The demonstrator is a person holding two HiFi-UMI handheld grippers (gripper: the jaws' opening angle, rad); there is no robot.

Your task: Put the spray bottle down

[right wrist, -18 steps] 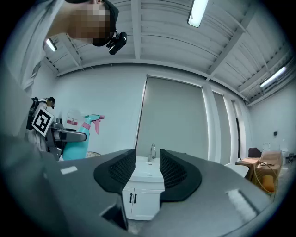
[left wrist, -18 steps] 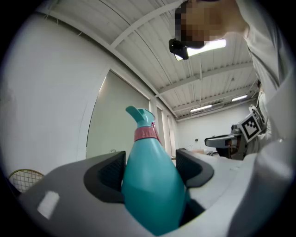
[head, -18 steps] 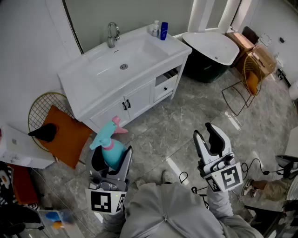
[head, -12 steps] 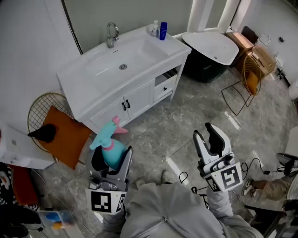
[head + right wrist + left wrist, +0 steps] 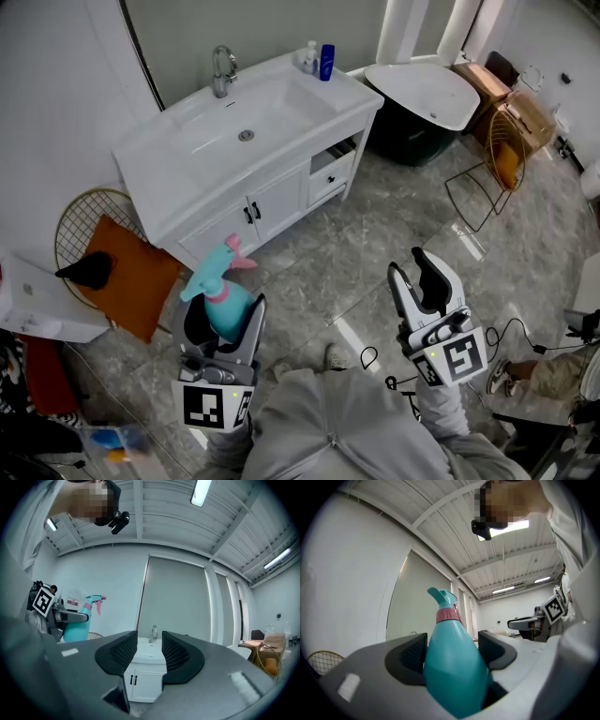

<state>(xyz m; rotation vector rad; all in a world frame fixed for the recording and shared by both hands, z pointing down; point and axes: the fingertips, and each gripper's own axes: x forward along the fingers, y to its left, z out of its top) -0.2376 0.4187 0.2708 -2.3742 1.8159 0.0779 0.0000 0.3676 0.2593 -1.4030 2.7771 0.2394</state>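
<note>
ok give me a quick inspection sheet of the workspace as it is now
surface: white vanity top with a sink; grey marble floor.
job's things: teal spray bottle upright, held above the floor, not yet put down.
clutter: two small bottles at the vanity's back edge; orange cushion on a wire chair.
grippers: left gripper shut on the spray bottle; right gripper open, nothing between its fingers.
cables: black cable on the floor, to the right.
surroundings: bathtub beside the vanity.

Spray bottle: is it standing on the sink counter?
No, the spray bottle is clamped in the left gripper, away from the sink.
</note>
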